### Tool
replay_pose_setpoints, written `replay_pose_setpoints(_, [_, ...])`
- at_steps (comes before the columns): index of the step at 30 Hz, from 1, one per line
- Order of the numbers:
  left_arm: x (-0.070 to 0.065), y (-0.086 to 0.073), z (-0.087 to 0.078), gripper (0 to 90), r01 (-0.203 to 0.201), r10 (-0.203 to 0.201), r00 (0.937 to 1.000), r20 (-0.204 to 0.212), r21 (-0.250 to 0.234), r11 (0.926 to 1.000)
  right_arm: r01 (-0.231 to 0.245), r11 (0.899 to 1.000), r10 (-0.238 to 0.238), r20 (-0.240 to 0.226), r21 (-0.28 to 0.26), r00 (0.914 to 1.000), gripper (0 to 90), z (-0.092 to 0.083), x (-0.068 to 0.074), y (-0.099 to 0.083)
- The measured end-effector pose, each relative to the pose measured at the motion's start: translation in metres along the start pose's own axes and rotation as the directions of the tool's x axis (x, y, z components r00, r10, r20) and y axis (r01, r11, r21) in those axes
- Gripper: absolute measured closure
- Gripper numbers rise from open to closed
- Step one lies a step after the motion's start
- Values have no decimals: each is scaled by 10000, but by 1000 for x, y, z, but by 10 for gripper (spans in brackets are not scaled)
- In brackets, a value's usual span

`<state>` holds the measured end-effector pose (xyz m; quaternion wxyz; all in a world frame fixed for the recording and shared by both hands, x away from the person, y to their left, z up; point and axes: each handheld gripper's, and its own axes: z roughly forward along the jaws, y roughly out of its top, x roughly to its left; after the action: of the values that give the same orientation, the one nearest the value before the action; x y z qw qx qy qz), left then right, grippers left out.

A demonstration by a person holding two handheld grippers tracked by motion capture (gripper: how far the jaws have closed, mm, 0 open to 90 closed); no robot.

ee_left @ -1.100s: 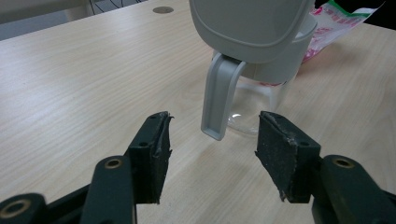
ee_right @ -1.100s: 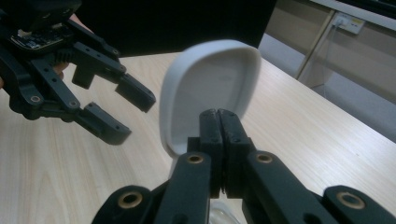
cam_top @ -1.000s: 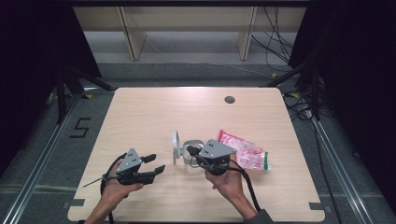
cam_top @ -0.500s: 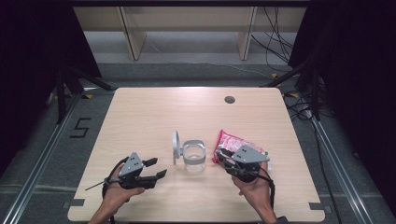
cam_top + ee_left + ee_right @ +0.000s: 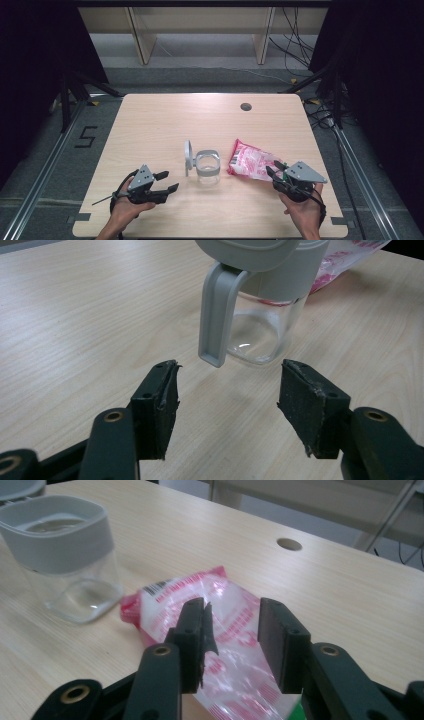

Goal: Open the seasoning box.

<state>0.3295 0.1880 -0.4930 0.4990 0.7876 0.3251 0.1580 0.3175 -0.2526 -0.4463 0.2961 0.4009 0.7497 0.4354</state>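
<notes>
High view, change: right gripper [image 5: 278, 171] gone from the jar [image 5: 207, 167] a second ago to the near end of the bag [image 5: 251, 161]; left gripper [image 5: 165, 182] much where it was, near the table's [image 5: 165, 120] front edge.
High view, meaning: jar likely done with for now, hinged lid [image 5: 187, 156] open; bag probably next to be picked up, perhaps for filling the jar.
High view, place: bag flat on the table, just right of the jar and apart from it; hole [image 5: 245, 106] well beyond both.
High view, bag axis: long axis slanted, from far-left by the jar to near-right under the right gripper.

Left gripper view, claw: left gripper [image 5: 227, 390] wide open, empty, short of the jar [image 5: 265, 325].
Left gripper view, jar: upright, clear, empty; grey lid [image 5: 250, 250] and hanging latch [image 5: 216, 315] turned this way; bag [image 5: 345, 260] behind.

Right gripper view, claw: right gripper [image 5: 232, 630] partly open, a narrow gap between the pads, holding nothing; over the bag [image 5: 215, 645], contact not clear.
Right gripper view, bag axis: lengthwise along the claw's line, far end with barcode pointing away toward the jar [image 5: 65, 560].
Right gripper view, jar: mouth open, grey collar up.
</notes>
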Motion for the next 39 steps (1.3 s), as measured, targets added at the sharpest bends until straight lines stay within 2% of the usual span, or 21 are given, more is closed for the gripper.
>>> replay_pose_setpoints(2, [1,1,0,402,-116,117,9999,59,-50,9999,-373,9993,372,179,58,9991,629,-4,0,-3])
replay_pose_setpoints(3, [0,0,1,401,134,-134,9999,-14,-21,9999,-143,9999,142,245,53,9996,623,-5,-4,-5])
replay_pose_setpoints(11, [0,-1,1,401,127,-127,9999,108,49,9999,-678,9973,657,673,296,9956,587,-17,-15,-18])
replay_pose_setpoints(13, [0,-1,1,401,167,-167,9998,62,-23,9999,-577,9975,555,545,399,9970,574,-19,-17,-20])
replay_pose_setpoints(15, [1,-1,1,401,18,-18,10000,54,30,10000,-765,9963,744,528,390,9958,558,-21,-16,-22])
replay_pose_setpoints(16, [1,-2,1,400,201,-202,9998,66,28,9998,-658,9966,631,527,502,9966,557,-22,-16,-23])
replay_pose_setpoints(18, [1,-2,1,400,194,-194,9998,88,2,9998,-867,9944,840,447,609,9955,550,-23,-14,-24])
replay_pose_setpoints(19, [1,-2,2,400,207,-207,9997,89,-16,9998,-761,9946,730,450,702,9963,540,-23,-15,-25])
replay_pose_setpoints(23, [0,-2,1,400,131,-131,9999,100,13,9999,-1266,9892,1206,798,737,9895,495,-22,-20,-30])
replay_pose_setpoints(24, [1,-2,1,400,143,-144,9998,132,51,9999,-1711,9813,1641,816,884,9831,488,-24,-18,-30])
replay_pose_setpoints(25, [1,-1,1,400,117,-117,9999,93,14,9999,-1862,9793,1805,735,791,9808,477,-23,-19,-31])
replay_pose_setpoints(27, [0,-2,2,400,195,-196,9998,22,64,9998,-1788,9795,1719,773,932,9821,457,-20,-18,-32])
replay_pose_setpoints(28, [0,-2,1,400,139,-139,9999,-15,130,9998,-1523,9838,1467,637,945,9871,455,-18,-19,-33])
replay_pose_setpoints(30, [0,-2,2,400,191,-192,9998,40,79,9998,-1678,9784,1608,658,1208,9848,439,-14,-15,-34])
replay_pose_setpoints(32, [2,-1,2,400,-136,136,9999,36,124,9998,-1557,9788,1490,593,1328,9871,434,-12,-16,-35])
replay_pose_setpoints(33, [1,-1,2,400,16,-16,10000,50,86,10000,-1929,9714,1836,776,1385,9799,430,-11,-14,-36])
replay_pose_setpoints(34, [0,-2,2,400,140,-140,9999,72,58,9999,-1767,9748,1680,728,1363,9831,431,-9,-16,-37])
replay_pose_setpoints(35, [1,-1,1,400,-147,146,9998,142,47,9999,-1992,9682,1895,759,1514,9789,431,-11,-15,-38])
replay_pose_setpoints(36, [1,-1,1,400,-105,105,9999,128,32,9999,-1897,9703,1811,691,1501,9810,433,-11,-17,-38])
replay_pose_setpoints(38, [2,-1,1,400,-128,128,9999,110,33,9999,-2237,9637,2173,586,1459,9743,436,-11,-17,-39])
replay_pose_setpoints(39, [0,-2,1,400,149,-149,9999,72,33,9999,-2243,9635,2161,702,1460,9738,441,-11,-17,-39])
